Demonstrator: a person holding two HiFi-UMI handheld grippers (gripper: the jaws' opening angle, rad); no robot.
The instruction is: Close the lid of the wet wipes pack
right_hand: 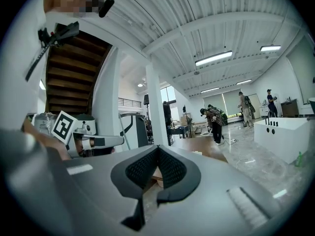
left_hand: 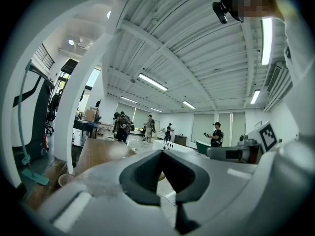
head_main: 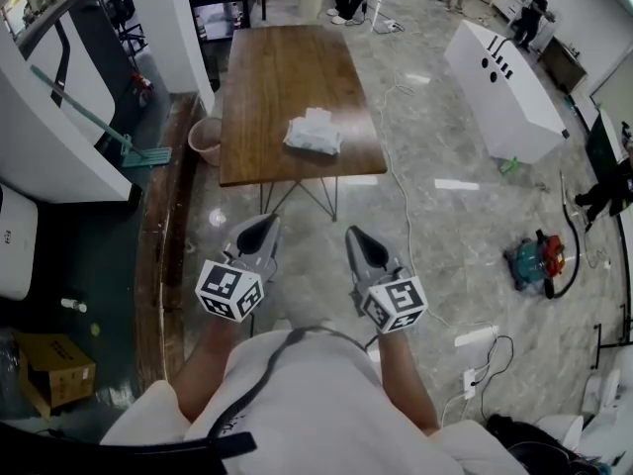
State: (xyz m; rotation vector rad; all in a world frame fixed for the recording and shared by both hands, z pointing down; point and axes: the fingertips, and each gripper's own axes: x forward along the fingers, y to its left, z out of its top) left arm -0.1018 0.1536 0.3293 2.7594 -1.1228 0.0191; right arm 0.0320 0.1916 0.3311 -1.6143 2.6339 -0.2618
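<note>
Your left gripper (head_main: pixel 260 228) has its fingers (left_hand: pixel 142 173) pressed tip to tip with nothing between them, and your right gripper (head_main: pixel 360 237) likewise has its fingers closed on nothing. You hold both level, side by side and a little apart, in front of your chest, pointing toward the wooden tabletop (head_main: pixel 277 77) ahead. The wet wipes pack (head_main: pixel 314 133) lies on that tabletop near its close edge, toward the right corner. It is well apart from both pairs of fingers and roughly in line with the gap between them. It is too small in your head view to tell how its lid stands. Between your fingers and the pack lie a stretch of polished stone floor (head_main: pixel 425 196) and the table's thin metal legs (head_main: pixel 302 194). A pink bucket (head_main: pixel 205 139) sits on the floor just beside the table's left edge, with a teal mop (head_main: pixel 148 156) further left. To the right, a white cable (head_main: pixel 388 156) trails along the floor, a long white cabinet (head_main: pixel 504 82) stands well apart, and a teal and red machine (head_main: pixel 534 258) rests on the floor.
</note>
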